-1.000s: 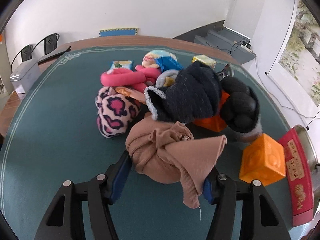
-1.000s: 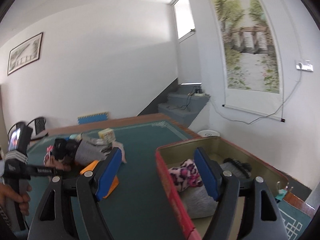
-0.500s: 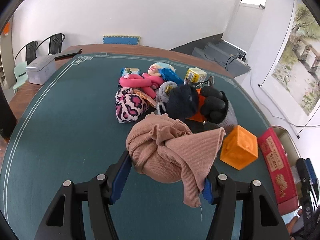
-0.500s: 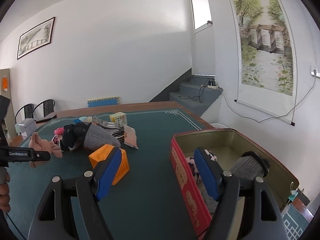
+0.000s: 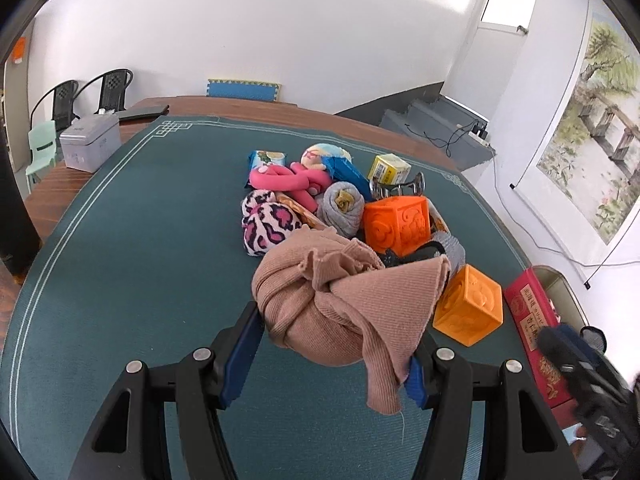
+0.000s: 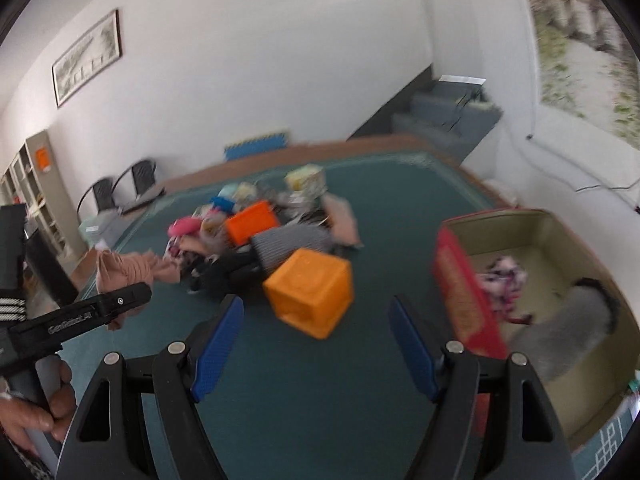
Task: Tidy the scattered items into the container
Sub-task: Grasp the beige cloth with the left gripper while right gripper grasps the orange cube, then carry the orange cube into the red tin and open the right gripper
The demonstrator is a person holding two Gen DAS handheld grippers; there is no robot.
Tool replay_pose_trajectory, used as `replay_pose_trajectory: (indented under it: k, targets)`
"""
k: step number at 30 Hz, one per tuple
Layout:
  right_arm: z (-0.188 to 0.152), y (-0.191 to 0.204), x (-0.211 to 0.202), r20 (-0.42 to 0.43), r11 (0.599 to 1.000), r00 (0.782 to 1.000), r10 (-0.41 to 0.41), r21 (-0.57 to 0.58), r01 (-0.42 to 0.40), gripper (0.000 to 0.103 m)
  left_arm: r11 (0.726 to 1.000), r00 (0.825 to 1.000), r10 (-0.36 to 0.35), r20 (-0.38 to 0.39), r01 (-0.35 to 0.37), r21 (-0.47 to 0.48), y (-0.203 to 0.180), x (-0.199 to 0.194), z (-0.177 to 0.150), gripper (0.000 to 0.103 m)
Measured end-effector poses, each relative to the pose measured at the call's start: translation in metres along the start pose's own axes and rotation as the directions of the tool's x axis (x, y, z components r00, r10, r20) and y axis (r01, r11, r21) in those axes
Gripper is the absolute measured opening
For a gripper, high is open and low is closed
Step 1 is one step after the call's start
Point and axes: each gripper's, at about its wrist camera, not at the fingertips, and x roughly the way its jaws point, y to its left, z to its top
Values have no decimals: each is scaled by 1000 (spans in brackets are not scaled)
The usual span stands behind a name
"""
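Note:
My left gripper [image 5: 334, 354] is shut on a tan knitted bundle [image 5: 340, 300] and holds it above the green table mat; it also shows at the left of the right wrist view [image 6: 128, 268]. My right gripper [image 6: 316, 344] is open and empty, low over the mat. An orange cube [image 6: 310, 292] lies just ahead of it. The red tin container [image 6: 468, 296] stands to its right with a pink leopard sock [image 6: 504, 276] and a grey sock [image 6: 568, 328] inside. The pile [image 5: 320, 208] of socks and toys lies mid-table.
A second orange cube [image 5: 398, 224] sits in the pile, with a pink leopard sock [image 5: 266, 228], a pink toy [image 5: 288, 180] and a yellow box [image 5: 388, 168]. A grey box [image 5: 90, 148] stands at the table's far left. The container's red wall [image 5: 534, 332] is at the right.
My left gripper has lifted and pulled back from the pile with the tan bundle. My right gripper has swung left from over the container toward the near orange cube.

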Motion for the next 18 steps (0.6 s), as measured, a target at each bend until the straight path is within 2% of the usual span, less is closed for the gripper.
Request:
replay_pose_trajectory:
  k: [6,11,15,17,18]
  targets:
    - [11,17,62,-137,1000,990,-26,6,27,78,1000,1000,-3,11,3,-13,4,-4,2,64]
    - [16,14,94,-174,996,981,-82,31,88,78,1000,1000,-3,11,3,-27,9,-5,4,64]
    - [12,12,103,-183,991,976,-121,26,128,78,1000,1000,-1,6,2,-28,8,-3,3,64]
    - [8,9,106,-190,988,971,-143,25,150,67,1000,1000,-1,4,1,-26,7,-2,2,64]
    - [6,7,106,-191,987,970,-148,26,156,67,1000,1000,-1,3,1,-23,6,-2,2,64]
